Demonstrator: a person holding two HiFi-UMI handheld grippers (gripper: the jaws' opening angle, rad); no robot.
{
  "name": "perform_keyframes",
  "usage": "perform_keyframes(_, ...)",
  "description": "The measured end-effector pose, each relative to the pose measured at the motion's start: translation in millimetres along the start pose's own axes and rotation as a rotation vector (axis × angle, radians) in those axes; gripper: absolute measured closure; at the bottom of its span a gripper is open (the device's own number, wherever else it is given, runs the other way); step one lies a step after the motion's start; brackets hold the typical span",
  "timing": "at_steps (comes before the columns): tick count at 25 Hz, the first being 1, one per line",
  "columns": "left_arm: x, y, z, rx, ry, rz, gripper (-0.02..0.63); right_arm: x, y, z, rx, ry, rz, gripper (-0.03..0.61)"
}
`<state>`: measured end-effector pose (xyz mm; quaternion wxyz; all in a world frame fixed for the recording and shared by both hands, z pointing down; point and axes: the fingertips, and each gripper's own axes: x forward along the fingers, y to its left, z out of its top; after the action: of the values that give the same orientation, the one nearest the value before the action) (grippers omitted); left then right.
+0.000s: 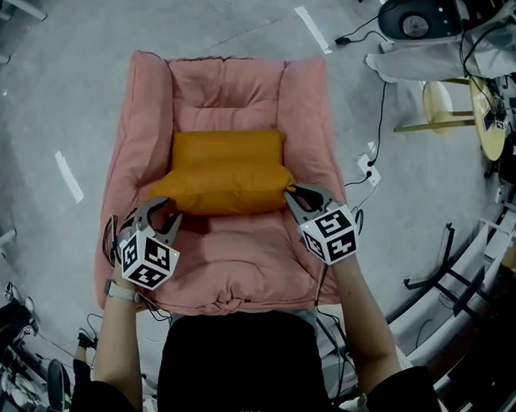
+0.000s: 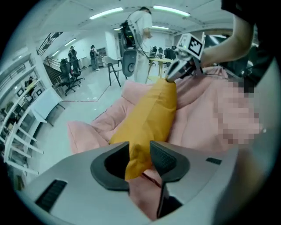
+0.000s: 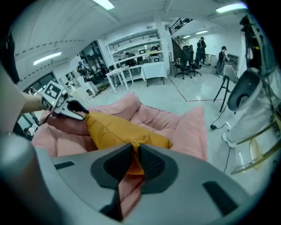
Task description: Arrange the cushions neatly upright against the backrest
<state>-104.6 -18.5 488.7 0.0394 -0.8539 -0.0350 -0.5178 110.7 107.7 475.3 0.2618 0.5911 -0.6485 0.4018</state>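
An orange cushion [image 1: 225, 170] lies flat across the seat of a pink floor sofa [image 1: 245, 91], just in front of its backrest. My left gripper [image 1: 161, 208] is shut on the cushion's near left corner, and the corner fabric sits pinched between its pads [image 2: 139, 151]. At the near right corner my right gripper [image 1: 294, 194] is shut on the cushion, with the orange cloth squeezed thin between its jaws [image 3: 133, 151]. In the left gripper view the cushion [image 2: 149, 114] stretches away to the right gripper [image 2: 175, 72]. The right gripper view shows the left gripper [image 3: 77, 107] at the cushion's far end.
The sofa's padded side arms [image 1: 137, 146] flank the cushion. Grey floor surrounds the sofa. A power strip with cables [image 1: 369, 167] lies right of it, with a yellow stool [image 1: 439, 106] and a white machine [image 1: 416, 21] beyond. A person [image 2: 140, 26] stands farther off.
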Motion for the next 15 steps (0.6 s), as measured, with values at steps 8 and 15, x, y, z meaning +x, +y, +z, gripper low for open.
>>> perform_keyframes(8, 0.5, 22.5, 1.5, -0.012, -0.004, -0.055, 0.407, -2.5, 28.3, -49.5, -0.141, 0.219, 0.064, 0.517)
perform_keyframes(15, 43.3, -8.1, -18.6, -0.081, 0.068, -0.238, 0.449, -3.6, 35.9, -63.5, -0.193, 0.338, 0.123, 0.512)
